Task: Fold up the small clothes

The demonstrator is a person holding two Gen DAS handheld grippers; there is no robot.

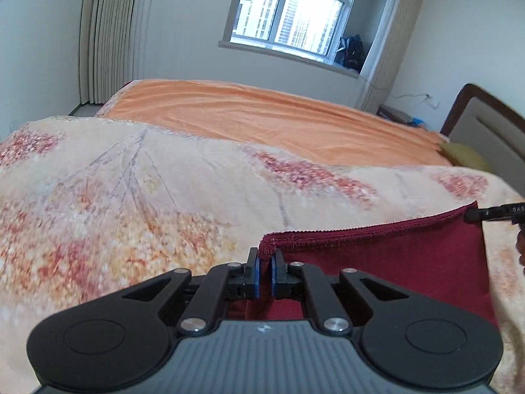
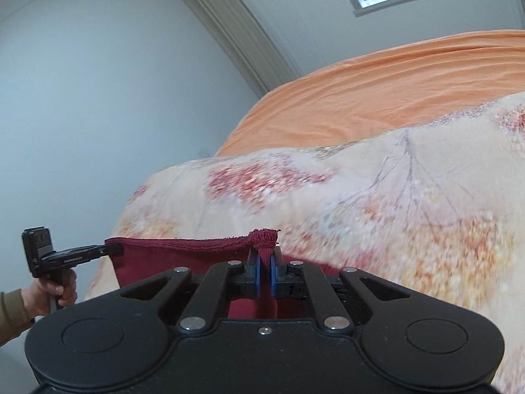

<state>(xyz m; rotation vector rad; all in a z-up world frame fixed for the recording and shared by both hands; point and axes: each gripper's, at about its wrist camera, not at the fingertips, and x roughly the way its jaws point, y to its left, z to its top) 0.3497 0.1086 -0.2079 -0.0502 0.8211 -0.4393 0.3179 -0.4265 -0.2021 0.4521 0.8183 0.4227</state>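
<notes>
A dark red garment (image 1: pixel 387 256) hangs stretched between my two grippers above the floral blanket (image 1: pixel 131 197). My left gripper (image 1: pixel 265 256) is shut on the garment's left top corner, cloth bunched between the blue pads. My right gripper (image 2: pixel 265 252) is shut on the other top corner of the garment (image 2: pixel 183 262). The right gripper's tip shows at the far right of the left wrist view (image 1: pixel 472 214), pinching the hem. The left gripper shows at the left of the right wrist view (image 2: pixel 113 249), held by a hand (image 2: pixel 55 290). The garment's lower part is hidden behind the gripper bodies.
An orange sheet (image 1: pixel 262 115) covers the far part of the bed. A wooden headboard (image 1: pixel 482 121) and a yellow pillow (image 1: pixel 466 156) stand at the right. A window (image 1: pixel 295 10) with a dark bag (image 1: pixel 352 51) on its sill and curtains (image 1: pixel 108 32) are behind.
</notes>
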